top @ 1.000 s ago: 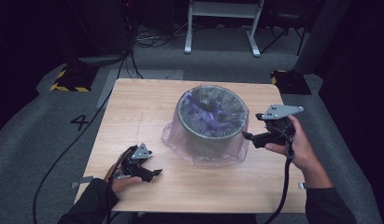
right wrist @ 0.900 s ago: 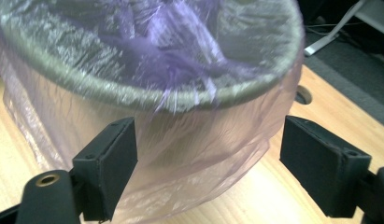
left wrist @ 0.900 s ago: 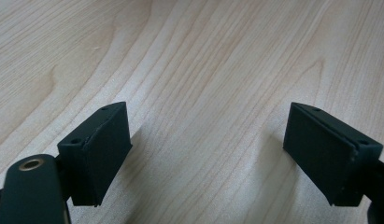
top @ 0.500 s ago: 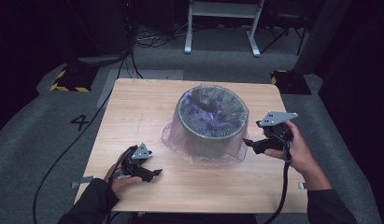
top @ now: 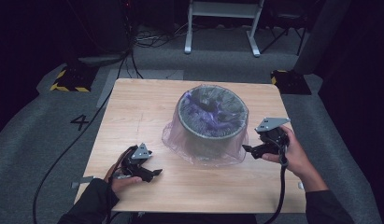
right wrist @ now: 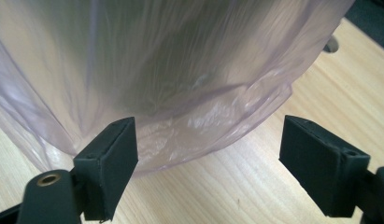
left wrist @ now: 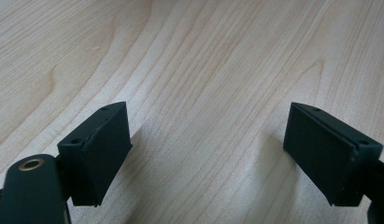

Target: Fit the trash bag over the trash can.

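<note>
while the right gripper (top: 246, 149) hangs low at the right side of the bin (top: 212, 122), its jaws stand released and wide, with nothing pinched between them. the bin, a grey round tub, sits near the middle of the table (top: 133, 107), and a thin, clear, purple-tinted plastic bag (top: 180, 140) is draped over its rim and down its wall, with the loose hem pooling on the wood around its foot. in the right gripper view the bag's hem (right wrist: 203, 126) bulges just ahead of the open jaws, close to the left one, though i cannot tell whether it touches.

the step in hand, as i judge it, is the approach to that lower hem on the right side, either to pull the bag down snug or to catch it for lifting. the next move calls for easing the jaws forward so a fold of film goes between the pads, then closing gently; the film is slippery and thin, so a shallow bite may slide off, and a hard tug could drag the light bin.

the left gripper (top: 154, 173) rests on the near left part of the table, well apart from the bin, jaws open over bare wood (left wrist: 203, 93).

against the earlier frames, the right gripper has sunk from near the bin's rim to near its foot, while the left gripper and the bin have stayed put.
</note>
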Action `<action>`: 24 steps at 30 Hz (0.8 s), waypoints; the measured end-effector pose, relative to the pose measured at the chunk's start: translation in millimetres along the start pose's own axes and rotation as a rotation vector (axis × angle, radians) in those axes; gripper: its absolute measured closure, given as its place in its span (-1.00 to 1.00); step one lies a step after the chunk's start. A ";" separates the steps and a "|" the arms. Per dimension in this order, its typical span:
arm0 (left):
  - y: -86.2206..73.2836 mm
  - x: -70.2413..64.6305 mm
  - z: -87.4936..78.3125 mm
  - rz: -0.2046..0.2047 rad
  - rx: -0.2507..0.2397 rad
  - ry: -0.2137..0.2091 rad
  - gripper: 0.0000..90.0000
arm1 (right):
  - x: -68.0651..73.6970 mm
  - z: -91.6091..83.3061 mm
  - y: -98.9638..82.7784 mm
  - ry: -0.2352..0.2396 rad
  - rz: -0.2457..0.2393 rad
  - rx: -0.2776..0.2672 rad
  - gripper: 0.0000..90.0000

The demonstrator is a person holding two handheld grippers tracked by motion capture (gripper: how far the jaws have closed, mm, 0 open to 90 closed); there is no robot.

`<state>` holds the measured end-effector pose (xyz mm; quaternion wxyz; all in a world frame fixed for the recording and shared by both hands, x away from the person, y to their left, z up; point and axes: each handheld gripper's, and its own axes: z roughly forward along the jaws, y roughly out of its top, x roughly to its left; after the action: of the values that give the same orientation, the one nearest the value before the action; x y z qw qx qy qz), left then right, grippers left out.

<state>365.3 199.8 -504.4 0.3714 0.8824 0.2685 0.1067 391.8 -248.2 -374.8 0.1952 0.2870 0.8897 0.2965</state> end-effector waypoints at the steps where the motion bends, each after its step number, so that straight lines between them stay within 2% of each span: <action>1: 0.0 0.0 0.0 0.000 0.000 0.000 -0.68 | 0.5 2.2 -1.5 0.003 0.001 0.007 -0.57; 9: 0.0 0.0 0.0 0.000 0.000 0.000 -0.68 | 6.0 18.1 -14.2 0.023 0.013 0.054 -0.57; 18: 0.0 0.0 0.0 0.000 0.000 0.000 -0.68 | 11.2 34.0 -27.9 -0.004 -0.003 0.104 -0.57; 24: 0.0 0.0 0.0 0.000 0.000 0.000 -0.68 | 12.6 42.2 -37.2 0.000 0.011 0.124 -0.57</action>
<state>365.4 199.8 -504.4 0.3714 0.8824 0.2684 0.1067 389.4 -247.3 -432.4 0.1755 0.3035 0.9047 0.2420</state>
